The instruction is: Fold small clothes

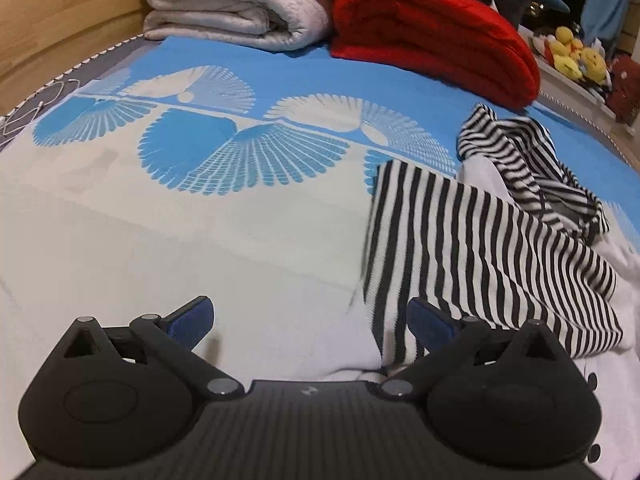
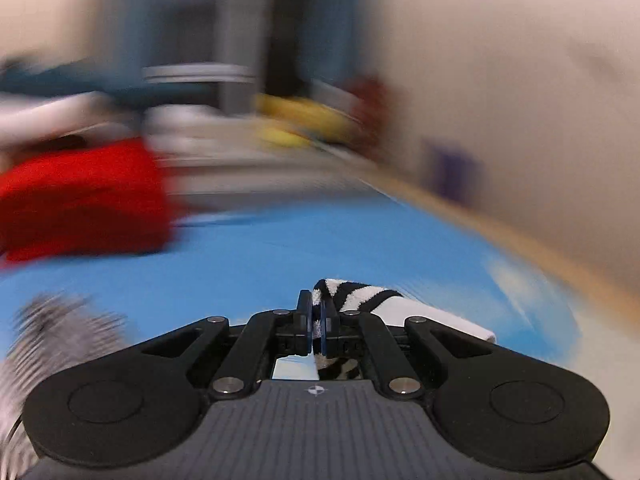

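Note:
A small black-and-white striped garment (image 1: 492,248) with white parts lies crumpled on the blue-and-white bed cover (image 1: 224,224), to the right in the left wrist view. My left gripper (image 1: 310,320) is open and empty; its right finger sits at the garment's near left edge. My right gripper (image 2: 318,320) is shut on a striped and white edge of the garment (image 2: 360,300) and holds it above the cover (image 2: 260,248). The right wrist view is motion-blurred; a blurred striped part (image 2: 52,336) shows at lower left.
A folded white blanket (image 1: 236,4) and a folded red blanket (image 1: 432,36) lie at the far end of the bed. Yellow plush toys (image 1: 576,56) sit beyond at the right. A wooden headboard (image 1: 60,12) stands at far left. A pale wall (image 2: 520,100) is on the right.

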A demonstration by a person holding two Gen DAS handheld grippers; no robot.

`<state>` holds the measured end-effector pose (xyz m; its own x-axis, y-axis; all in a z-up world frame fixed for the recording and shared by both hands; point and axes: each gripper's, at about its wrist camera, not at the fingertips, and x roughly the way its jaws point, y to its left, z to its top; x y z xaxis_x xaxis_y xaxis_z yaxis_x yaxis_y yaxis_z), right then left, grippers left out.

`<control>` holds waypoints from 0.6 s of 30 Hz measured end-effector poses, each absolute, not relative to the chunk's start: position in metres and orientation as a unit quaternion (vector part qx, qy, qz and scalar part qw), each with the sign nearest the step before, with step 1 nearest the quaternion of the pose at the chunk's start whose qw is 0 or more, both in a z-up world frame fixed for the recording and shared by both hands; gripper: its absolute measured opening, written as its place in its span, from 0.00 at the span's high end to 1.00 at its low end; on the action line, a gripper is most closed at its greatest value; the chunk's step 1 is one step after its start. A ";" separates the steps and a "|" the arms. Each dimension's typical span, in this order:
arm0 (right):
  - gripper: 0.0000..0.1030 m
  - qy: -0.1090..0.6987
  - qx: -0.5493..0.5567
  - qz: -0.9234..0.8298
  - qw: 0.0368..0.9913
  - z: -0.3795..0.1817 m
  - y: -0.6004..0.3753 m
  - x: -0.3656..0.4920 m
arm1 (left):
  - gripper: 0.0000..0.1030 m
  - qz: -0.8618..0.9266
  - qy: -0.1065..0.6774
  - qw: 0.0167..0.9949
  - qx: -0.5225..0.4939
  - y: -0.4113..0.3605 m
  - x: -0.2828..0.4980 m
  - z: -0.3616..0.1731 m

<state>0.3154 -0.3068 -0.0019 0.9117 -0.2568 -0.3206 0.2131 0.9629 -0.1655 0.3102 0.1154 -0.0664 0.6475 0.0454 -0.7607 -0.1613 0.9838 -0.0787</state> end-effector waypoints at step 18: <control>0.41 0.302 -0.083 0.044 0.949 -0.072 -0.207 0.273 | 0.00 0.034 0.402 0.912 -0.076 0.118 0.298 -0.055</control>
